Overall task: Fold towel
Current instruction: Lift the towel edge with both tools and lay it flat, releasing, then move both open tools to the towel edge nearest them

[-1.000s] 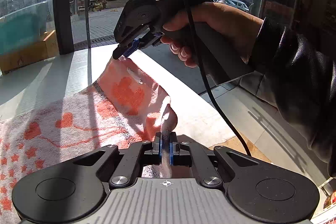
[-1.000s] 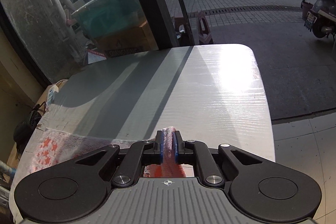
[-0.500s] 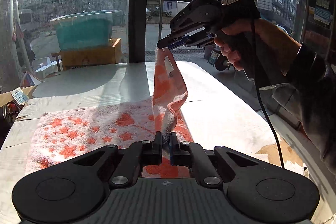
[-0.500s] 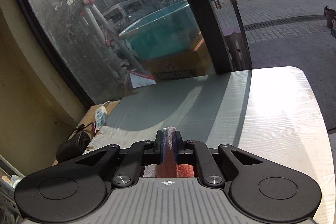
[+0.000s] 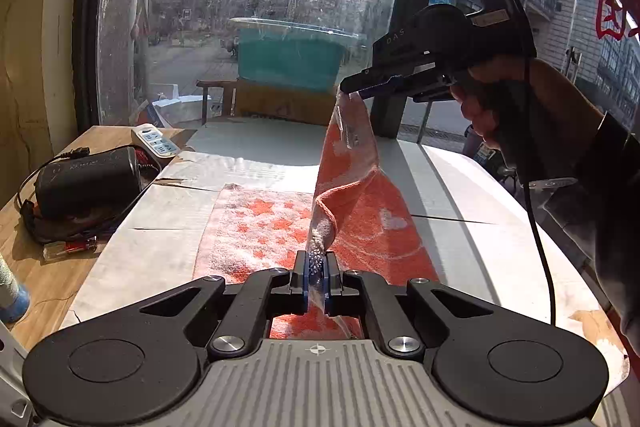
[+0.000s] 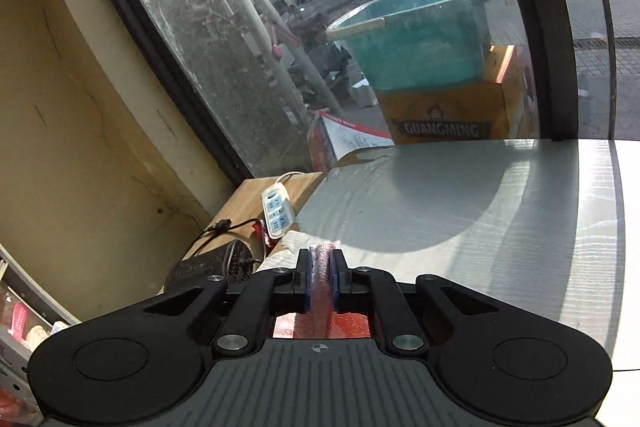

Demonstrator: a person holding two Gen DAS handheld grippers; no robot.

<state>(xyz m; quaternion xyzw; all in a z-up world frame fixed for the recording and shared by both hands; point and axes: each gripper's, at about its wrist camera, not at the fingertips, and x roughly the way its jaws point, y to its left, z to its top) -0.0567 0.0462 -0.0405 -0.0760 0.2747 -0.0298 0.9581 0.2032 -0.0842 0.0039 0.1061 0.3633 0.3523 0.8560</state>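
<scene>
An orange and white towel (image 5: 260, 227) with a star pattern lies on the white table (image 5: 256, 151), its right end lifted. My left gripper (image 5: 316, 265) is shut on one towel corner, low over the table. My right gripper (image 5: 352, 89) is shut on the other corner and holds it high, so the towel edge hangs taut between the two. In the right wrist view the right gripper (image 6: 320, 267) is shut on a strip of orange towel (image 6: 318, 307); the rest of the towel is hidden under it.
A wooden side surface (image 5: 52, 267) at the left holds a black device with cables (image 5: 88, 181), a white power strip (image 5: 156, 143) and a lighter (image 5: 70, 247). A large window (image 5: 240, 7) stands behind the table. The table edge runs along the right (image 5: 520, 211).
Both grippers have swung to the left with the towel corners still held. The lifted end has travelled over the flat part of the towel, and the side surface has come into view.
</scene>
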